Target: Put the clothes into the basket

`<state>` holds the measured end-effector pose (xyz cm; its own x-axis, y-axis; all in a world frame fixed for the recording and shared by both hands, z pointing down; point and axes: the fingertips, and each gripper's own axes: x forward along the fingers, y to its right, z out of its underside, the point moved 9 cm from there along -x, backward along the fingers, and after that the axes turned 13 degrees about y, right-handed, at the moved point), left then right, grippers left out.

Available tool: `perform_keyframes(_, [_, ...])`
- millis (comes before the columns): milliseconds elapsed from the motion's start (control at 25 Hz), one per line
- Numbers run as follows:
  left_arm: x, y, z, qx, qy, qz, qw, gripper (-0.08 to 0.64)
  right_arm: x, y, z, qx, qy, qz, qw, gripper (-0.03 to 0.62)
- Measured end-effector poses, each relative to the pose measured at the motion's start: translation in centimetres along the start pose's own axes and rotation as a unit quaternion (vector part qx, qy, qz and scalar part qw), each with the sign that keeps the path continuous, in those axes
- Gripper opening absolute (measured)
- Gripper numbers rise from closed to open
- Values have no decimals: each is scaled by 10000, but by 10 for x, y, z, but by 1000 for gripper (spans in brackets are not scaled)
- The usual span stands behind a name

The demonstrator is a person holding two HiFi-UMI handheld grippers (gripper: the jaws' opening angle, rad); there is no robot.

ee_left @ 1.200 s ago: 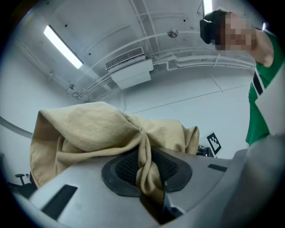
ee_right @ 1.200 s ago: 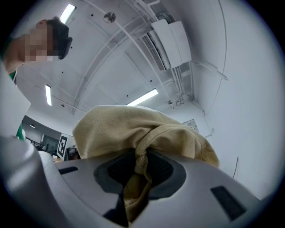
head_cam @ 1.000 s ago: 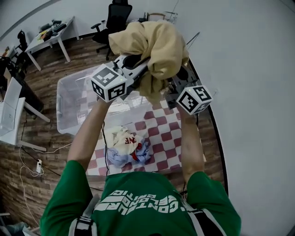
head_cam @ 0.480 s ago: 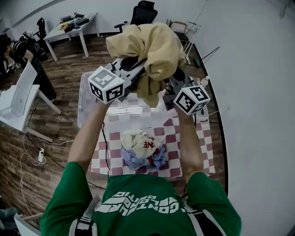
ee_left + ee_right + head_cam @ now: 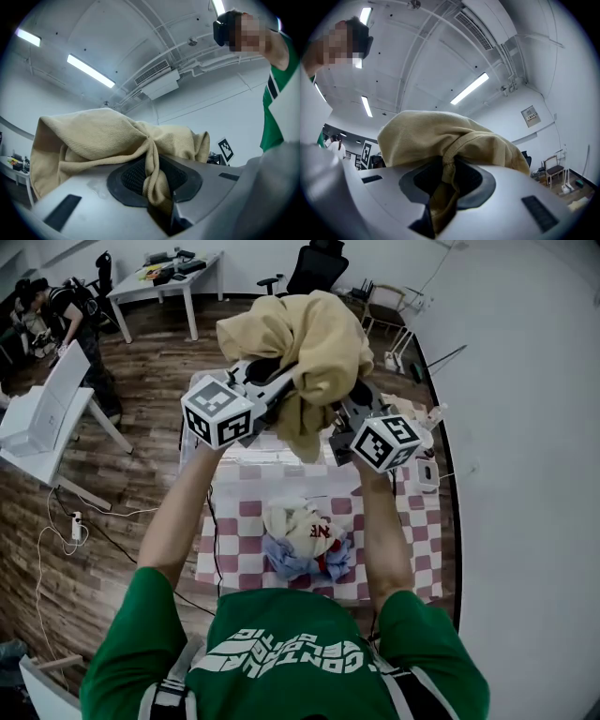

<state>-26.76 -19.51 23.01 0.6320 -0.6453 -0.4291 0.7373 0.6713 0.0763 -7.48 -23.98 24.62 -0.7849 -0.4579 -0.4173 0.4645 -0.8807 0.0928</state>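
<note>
Both grippers hold one bunched beige garment point(image 5: 300, 338) raised high over the table. My left gripper point(image 5: 279, 382) is shut on a twisted fold of the garment point(image 5: 117, 140), which is pinched between its pads. My right gripper point(image 5: 343, 418) is shut on another fold of the garment point(image 5: 440, 136). Behind the left gripper's marker cube, the clear plastic basket point(image 5: 191, 448) shows only in part at the table's far left. A pile of white, blue and red clothes point(image 5: 306, 538) lies on the red-and-white checkered table point(image 5: 234, 549) below my arms.
A white wall runs along the right. Small white items point(image 5: 427, 470) sit at the table's right edge. Across the wooden floor are a white desk point(image 5: 42, 427), another desk point(image 5: 173, 273), an office chair point(image 5: 314, 268) and a person point(image 5: 66, 310). Cables point(image 5: 70, 526) trail on the floor.
Both grippers have carried the beige garment sideways together, still gripping it. The table, basket and clothes pile now sit further right in the head view.
</note>
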Motion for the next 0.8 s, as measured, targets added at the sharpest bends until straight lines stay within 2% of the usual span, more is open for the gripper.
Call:
perform_keyframes(400, [-38, -25, 39, -388, -264, -266, 9985, 63, 12, -4, 53, 156, -588, 53, 9981, 81])
perform_keyframes(800, [-74, -52, 97, -867, -754, -586, 9917, 63, 20, 4, 122, 396, -1391, 139, 9894, 81])
